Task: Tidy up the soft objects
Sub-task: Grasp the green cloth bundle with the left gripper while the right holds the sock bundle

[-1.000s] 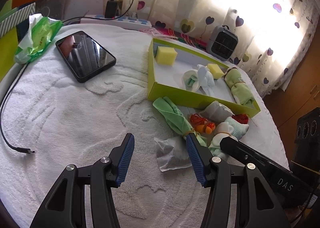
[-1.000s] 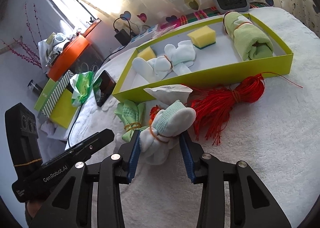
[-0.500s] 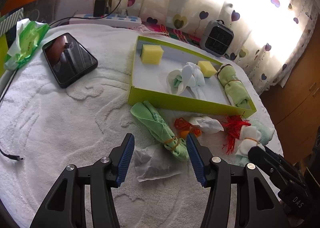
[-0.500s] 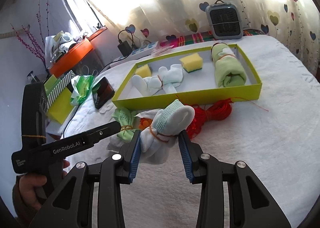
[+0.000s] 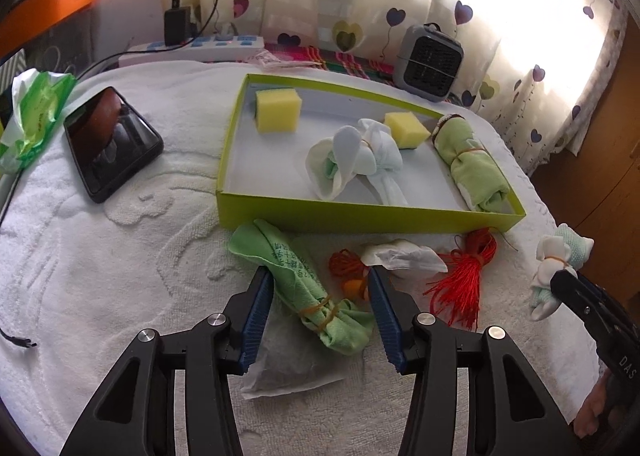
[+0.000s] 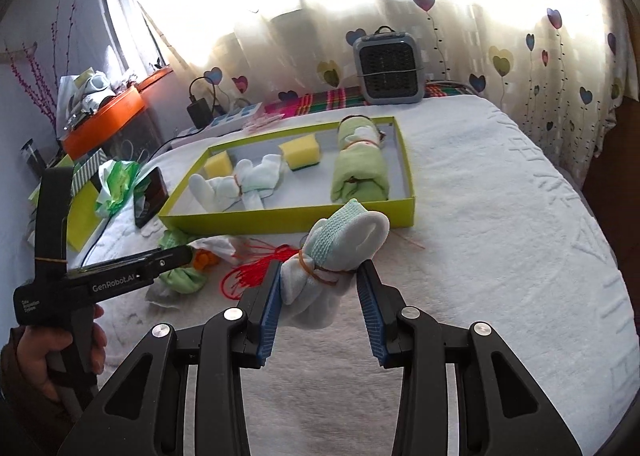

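My right gripper (image 6: 318, 298) is shut on a white and mint sock bundle (image 6: 340, 246) tied with a rubber band, held above the towel in front of the green box (image 6: 288, 222); the bundle also shows in the left wrist view (image 5: 554, 272). My left gripper (image 5: 320, 316) is open, its fingers either side of a rolled green cloth (image 5: 304, 288) lying on the towel. The green box (image 5: 360, 214) holds two yellow sponges (image 5: 278, 110), a white sock bundle (image 5: 356, 160) and a green roll (image 5: 474, 164).
Red string (image 5: 464, 280), an orange string bundle (image 5: 348, 272), crumpled tissue (image 5: 404, 254) and a translucent bag (image 5: 288, 366) lie before the box. A phone (image 5: 110, 148) and green wrapper (image 5: 32, 120) are at left. A small fan (image 5: 430, 62) and power strip (image 5: 200, 48) stand behind.
My right gripper has lifted the sock bundle off the towel and pulled back to the right. My left gripper has moved right and forward until its fingers straddle the green cloth roll.
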Motion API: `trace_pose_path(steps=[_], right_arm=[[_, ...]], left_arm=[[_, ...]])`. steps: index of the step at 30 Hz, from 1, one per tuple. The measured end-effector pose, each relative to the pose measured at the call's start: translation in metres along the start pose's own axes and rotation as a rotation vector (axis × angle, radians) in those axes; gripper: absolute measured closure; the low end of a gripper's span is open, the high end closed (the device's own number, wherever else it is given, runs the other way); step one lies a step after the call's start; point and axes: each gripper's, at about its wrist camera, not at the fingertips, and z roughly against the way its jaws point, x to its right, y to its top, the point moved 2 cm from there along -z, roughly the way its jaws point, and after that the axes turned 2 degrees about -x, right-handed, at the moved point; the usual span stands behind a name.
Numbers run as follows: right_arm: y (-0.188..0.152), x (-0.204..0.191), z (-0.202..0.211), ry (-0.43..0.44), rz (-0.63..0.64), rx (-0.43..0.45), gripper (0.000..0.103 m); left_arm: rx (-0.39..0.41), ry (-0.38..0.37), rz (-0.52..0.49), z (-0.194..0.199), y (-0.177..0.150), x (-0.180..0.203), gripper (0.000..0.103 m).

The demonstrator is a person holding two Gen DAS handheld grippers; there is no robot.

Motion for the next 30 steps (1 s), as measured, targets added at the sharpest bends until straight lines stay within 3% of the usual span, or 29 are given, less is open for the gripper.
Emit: trace_pose_path(steps=[15,30], right_arm=[[-0.003,0.02,-0.007,0.004,-0.016,-0.036,0.064],[-0.007,0.021,-0.007,0.043,-0.02,-0.046,0.064]], left_arm=[[-0.009,-0.026,-0.028,0.003,-0.018,0.017,0.056],[-0.027,0.036,-0.059,0.007,-0.037,0.029,0.056]])
